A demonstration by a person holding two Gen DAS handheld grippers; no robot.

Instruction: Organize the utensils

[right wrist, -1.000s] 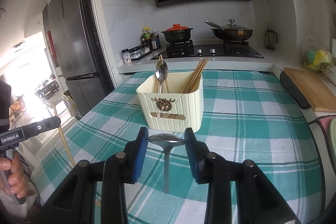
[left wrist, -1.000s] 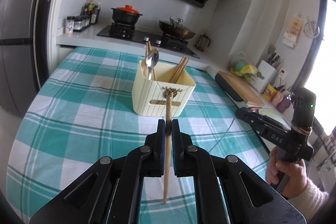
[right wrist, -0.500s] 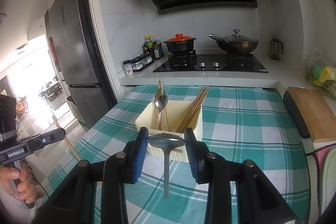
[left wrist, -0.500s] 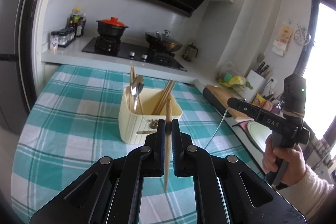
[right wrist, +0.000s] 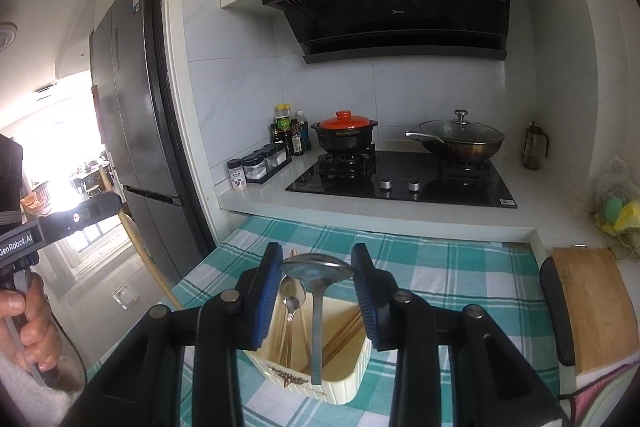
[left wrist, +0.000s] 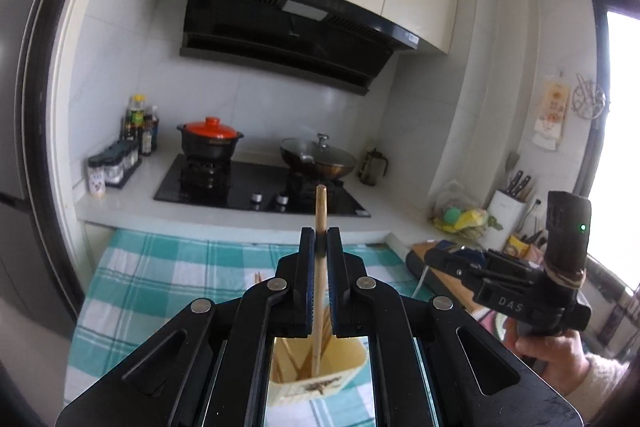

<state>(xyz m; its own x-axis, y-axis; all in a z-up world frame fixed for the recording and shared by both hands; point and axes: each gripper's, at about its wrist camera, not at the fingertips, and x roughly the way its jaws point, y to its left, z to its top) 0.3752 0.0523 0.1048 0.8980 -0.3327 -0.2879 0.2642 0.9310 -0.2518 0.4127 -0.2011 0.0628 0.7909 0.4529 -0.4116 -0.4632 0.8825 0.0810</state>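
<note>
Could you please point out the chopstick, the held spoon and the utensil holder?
chopstick [left wrist: 320, 211], left wrist view, upper shaft.
held spoon [right wrist: 317, 266], right wrist view, bowl.
utensil holder [right wrist: 347, 383], right wrist view, front rim.

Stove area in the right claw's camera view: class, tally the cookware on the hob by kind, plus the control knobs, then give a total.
Pot with orange lid: 1
Wok with glass lid: 1
Control knobs: 2
Total: 4
</note>
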